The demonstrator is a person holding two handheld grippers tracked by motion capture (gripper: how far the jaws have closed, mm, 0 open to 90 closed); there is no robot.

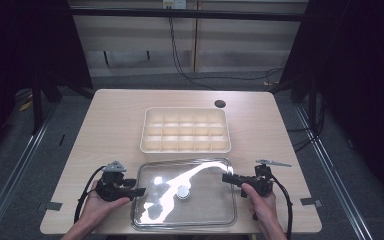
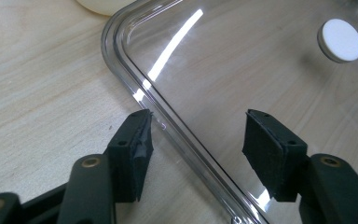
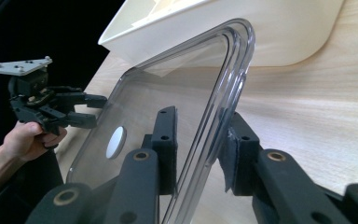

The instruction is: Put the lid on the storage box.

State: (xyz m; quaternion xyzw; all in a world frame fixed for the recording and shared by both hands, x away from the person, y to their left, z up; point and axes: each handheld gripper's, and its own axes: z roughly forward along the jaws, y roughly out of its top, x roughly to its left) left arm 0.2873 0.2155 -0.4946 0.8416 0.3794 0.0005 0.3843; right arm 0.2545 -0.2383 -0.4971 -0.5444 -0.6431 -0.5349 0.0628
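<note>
Gripping the clear plastic lid by its rounded rim, the right tool has its rubbery black pads clamped on that edge. Opposite, the left tool is released, pads straddling the lid's other rim without pressing. Beyond both, a cream compartmented tray sits on the pale woodgrain bench.

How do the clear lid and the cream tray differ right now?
The clear lid is see-through and flat with a white knob; the cream tray is opaque, deep and split into compartments. The lid lies nearer the person, its right rim between the right tongs; the tray sits beyond it, untouched. Both are rounded rectangles on the table.
</note>
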